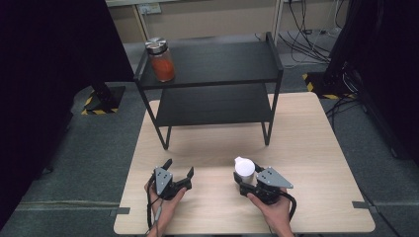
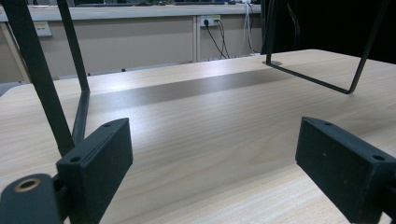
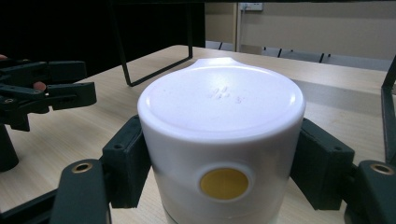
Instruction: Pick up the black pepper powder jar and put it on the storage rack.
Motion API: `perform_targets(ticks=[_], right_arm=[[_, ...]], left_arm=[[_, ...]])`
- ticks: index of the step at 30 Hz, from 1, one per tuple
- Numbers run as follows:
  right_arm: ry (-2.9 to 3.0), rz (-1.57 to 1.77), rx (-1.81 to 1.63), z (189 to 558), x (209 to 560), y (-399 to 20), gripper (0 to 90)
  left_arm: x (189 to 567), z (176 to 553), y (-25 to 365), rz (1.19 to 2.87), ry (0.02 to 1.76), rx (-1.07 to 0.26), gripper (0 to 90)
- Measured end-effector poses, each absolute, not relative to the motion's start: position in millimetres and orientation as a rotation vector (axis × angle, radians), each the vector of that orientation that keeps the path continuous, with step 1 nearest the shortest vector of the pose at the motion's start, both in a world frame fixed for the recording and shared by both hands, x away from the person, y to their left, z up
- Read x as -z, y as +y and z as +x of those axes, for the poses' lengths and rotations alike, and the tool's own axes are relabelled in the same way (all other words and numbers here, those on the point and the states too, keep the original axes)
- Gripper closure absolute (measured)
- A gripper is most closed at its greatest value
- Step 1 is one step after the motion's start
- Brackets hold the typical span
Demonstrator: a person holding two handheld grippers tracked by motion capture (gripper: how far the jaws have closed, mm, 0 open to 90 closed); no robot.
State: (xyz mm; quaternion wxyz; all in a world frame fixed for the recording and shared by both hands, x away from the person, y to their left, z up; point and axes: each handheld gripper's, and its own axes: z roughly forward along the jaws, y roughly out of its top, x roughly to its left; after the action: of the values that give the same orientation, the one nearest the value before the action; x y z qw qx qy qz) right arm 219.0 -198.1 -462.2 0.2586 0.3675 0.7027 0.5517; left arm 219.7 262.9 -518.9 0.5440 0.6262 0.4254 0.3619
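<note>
We see the right gripper [image 1: 245,183] at the near right part of the wooden table [image 1: 306,148]. Its two black jaws stand on both sides of a white container [image 1: 244,169] and press against its wall, so the container is held between them. In the right gripper view the white container [image 3: 223,154] sits directly in front of the camera, upright on the table, with a flat white lid that has a small tab at its far edge and a round yellow spot on the wall facing us.

The left gripper [image 1: 179,170] rests on the table, well apart from the container, to its left. Its jaws are wide and between them we see nothing but bare table [image 2: 210,130].

Behind both grippers stands a black two-level shelf [image 1: 212,74] on the far half of the table. On its upper level, at the left corner, there is a glass jar [image 1: 160,59] with orange content and a metal lid.
</note>
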Motion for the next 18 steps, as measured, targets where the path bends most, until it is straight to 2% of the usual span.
perform_targets(ticks=[18], right_arm=[[1.826, 1.030, -1.507, 212.7, 445.1, -196.4, 30.1]], left_arm=[[519.3, 219.3, 262.7, 1.483, 1.011, -0.861, 10.5]])
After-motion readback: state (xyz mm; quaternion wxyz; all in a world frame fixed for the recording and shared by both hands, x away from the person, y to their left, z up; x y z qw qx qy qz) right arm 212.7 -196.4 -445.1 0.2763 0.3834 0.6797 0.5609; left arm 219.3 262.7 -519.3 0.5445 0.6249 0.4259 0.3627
